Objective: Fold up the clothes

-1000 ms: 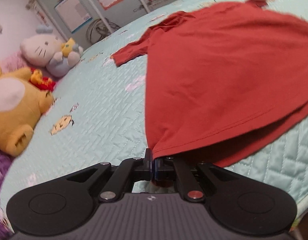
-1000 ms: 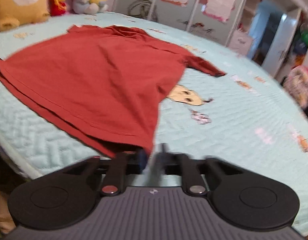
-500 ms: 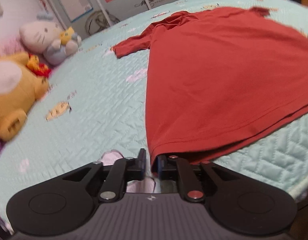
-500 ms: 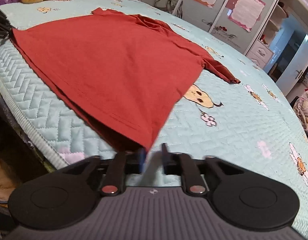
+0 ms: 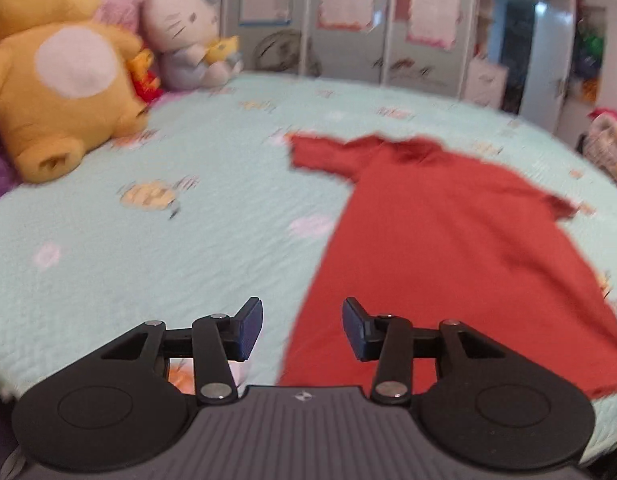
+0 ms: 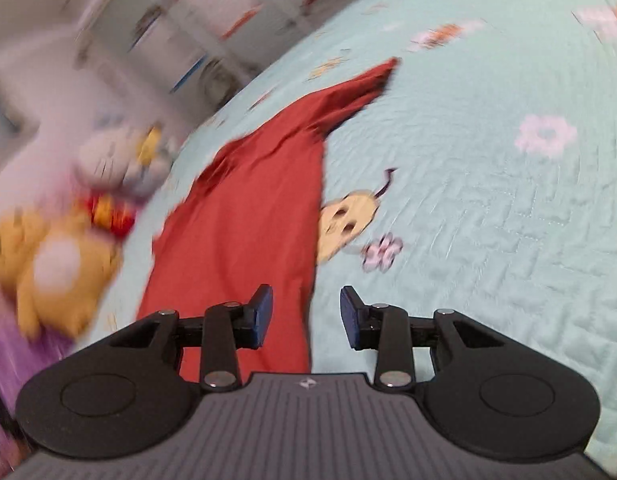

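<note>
We hold our left gripper (image 5: 302,328) tilted down over the near edge of the bed (image 5: 188,248), and its jaws are opening with a clear gap between the blue pads; nothing is pinched there, though the near left corner of the red shirt (image 5: 448,248) shows through the gap on the quilt below. The shirt lies spread flat on the pale green quilt, hem toward us, collar and one short sleeve pointing toward the far side of the bed. To the left, well apart from the shirt, sit a yellow plush toy (image 5: 60,76) and a white plush cat (image 5: 184,40) against the wall. Our right gripper (image 6: 306,316) is rolled, so its view is tilted and badly blurred; it also points down at the bed, its jaws opening and gripping nothing. From there the shirt (image 6: 244,232) runs away from the gripper in a long red strip, its right edge passing below the open pads, beside a cartoon print (image 6: 346,220) on the quilt.
</note>
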Demonstrator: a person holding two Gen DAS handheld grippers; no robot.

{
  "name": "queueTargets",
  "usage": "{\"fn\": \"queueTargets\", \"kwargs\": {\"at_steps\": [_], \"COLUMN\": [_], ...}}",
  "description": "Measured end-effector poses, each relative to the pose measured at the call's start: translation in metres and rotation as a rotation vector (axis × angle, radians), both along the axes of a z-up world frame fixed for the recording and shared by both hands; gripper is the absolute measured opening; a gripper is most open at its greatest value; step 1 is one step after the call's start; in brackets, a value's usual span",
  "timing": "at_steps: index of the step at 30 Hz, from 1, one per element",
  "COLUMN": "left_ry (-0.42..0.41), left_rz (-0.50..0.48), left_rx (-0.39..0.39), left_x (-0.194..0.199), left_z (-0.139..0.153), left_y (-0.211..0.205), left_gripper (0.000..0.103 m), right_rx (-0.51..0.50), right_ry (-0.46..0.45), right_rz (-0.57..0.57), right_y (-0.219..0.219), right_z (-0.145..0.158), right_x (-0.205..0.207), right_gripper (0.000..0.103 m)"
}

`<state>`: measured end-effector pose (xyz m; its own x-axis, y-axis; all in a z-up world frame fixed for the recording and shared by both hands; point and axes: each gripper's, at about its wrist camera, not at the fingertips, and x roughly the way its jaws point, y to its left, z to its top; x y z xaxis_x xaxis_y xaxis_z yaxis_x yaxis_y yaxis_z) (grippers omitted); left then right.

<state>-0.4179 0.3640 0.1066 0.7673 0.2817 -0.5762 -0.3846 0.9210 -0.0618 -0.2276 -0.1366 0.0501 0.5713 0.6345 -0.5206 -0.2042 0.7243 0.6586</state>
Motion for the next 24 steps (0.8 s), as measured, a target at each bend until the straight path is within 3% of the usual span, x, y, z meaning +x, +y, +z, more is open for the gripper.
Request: {"fn": "queueTargets", "kwargs": {"at_steps": [5,9,11,12,17,19,21,22,23,24], "left_ry": [-0.099,-0.052,-0.019,-0.007,0.018,0.053,0.074,0.058,0.042,0.042], "left_rz": [-0.157,-0.316,-0.347,-0.344,-0.264,-0.187,-0.148,-0.142,-0.137,-0.133], "left_rx": [-0.080,-0.159,-0.099,-0.052,-0.009,0.027,0.035,0.046,0.058,0.053], "left_x": [0.051,0.118,0.155,0.174,0.254,0.276,0.285,0.284,0.282,0.281], "left_z": [0.008,-0.015,-0.029,-0.036,-0.069,-0.085,-0.105,-0.106,-0.106,-0.106], "left_y": [-0.033,-0.068,-0.084,-0.093,-0.111,-0.114,-0.115,-0.114,-0.114,-0.113], "left_gripper": [0.048,0.048,0.048,0.048,0.056,0.059,0.070,0.071,0.071,0.072], "right_rx": [-0.001,0.023,0.031,0.029,0.102,0.117,0.106,0.095,0.084,0.066], "right_ry": [0.019,0.031,0.023,0.014,-0.016,-0.034,-0.059,-0.073,-0.087,-0.096], "right_rz": [0.009,-0.016,-0.009,-0.007,-0.004,-0.006,0.007,0.017,0.027,0.033], "right_y": [0.034,0.058,0.069,0.076,0.105,0.115,0.122,0.126,0.130,0.132], "right_z": [-0.023,-0.041,-0.047,-0.049,-0.062,-0.064,-0.065,-0.065,-0.065,-0.065], "right_x": [0.053,0.105,0.132,0.146,0.209,0.227,0.239,0.244,0.249,0.253], "right_gripper": [0.038,0.038,0.039,0.039,0.039,0.039,0.039,0.039,0.037,0.025]}}
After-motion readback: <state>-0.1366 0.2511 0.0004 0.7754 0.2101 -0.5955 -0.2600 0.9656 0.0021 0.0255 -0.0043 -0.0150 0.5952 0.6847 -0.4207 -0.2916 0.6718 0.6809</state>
